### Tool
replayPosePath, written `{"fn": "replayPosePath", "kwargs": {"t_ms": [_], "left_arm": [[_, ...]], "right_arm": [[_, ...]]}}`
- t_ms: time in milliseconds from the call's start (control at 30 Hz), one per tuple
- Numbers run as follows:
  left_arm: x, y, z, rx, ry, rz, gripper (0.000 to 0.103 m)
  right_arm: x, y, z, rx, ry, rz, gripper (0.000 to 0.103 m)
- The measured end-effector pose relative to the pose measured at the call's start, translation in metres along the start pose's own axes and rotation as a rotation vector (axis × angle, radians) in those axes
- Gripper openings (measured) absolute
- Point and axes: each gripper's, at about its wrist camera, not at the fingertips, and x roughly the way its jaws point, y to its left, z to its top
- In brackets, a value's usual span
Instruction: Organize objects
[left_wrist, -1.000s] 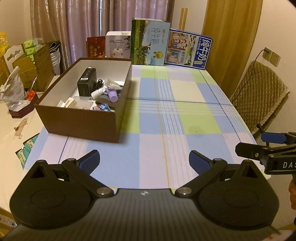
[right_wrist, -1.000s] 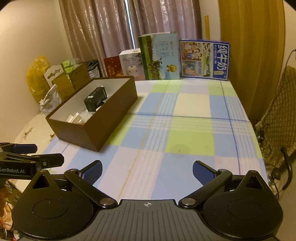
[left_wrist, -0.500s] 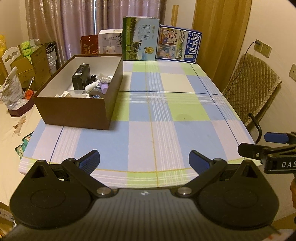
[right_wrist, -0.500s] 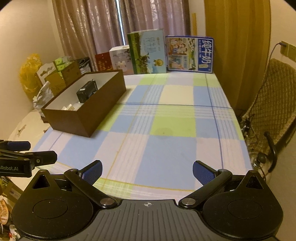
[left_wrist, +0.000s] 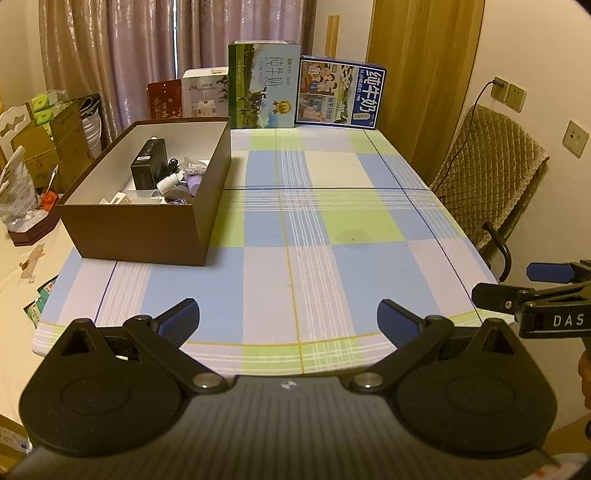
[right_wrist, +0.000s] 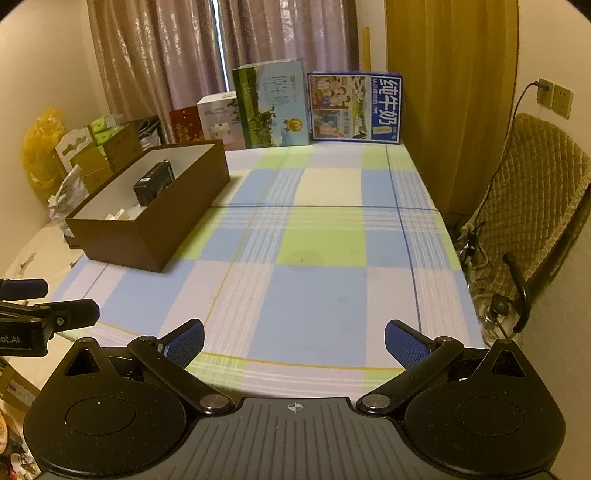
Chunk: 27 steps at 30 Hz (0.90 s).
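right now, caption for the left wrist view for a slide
Open left gripper facing a brown box of small items on a checked tablecloth.

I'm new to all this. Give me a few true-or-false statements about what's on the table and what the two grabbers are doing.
1. Both the left gripper and the right gripper are open and hold nothing. True.
2. The brown box is empty. False: it holds a black box and other small items.
3. The blue milk carton lies flat mid-table. False: it stands upright at the far edge.
4. The checked tablecloth in front of the grippers is bare. True.
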Motion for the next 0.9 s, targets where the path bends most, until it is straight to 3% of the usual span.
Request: {"fn": "replayPosePath", "kwargs": {"t_ms": [900], "left_arm": [[0.014,-0.004,0.008,0.003,0.012,0.012,0.101]], "right_arm": [[0.012,-0.008,0.007,0.006,0.006,0.015,0.101]]}}
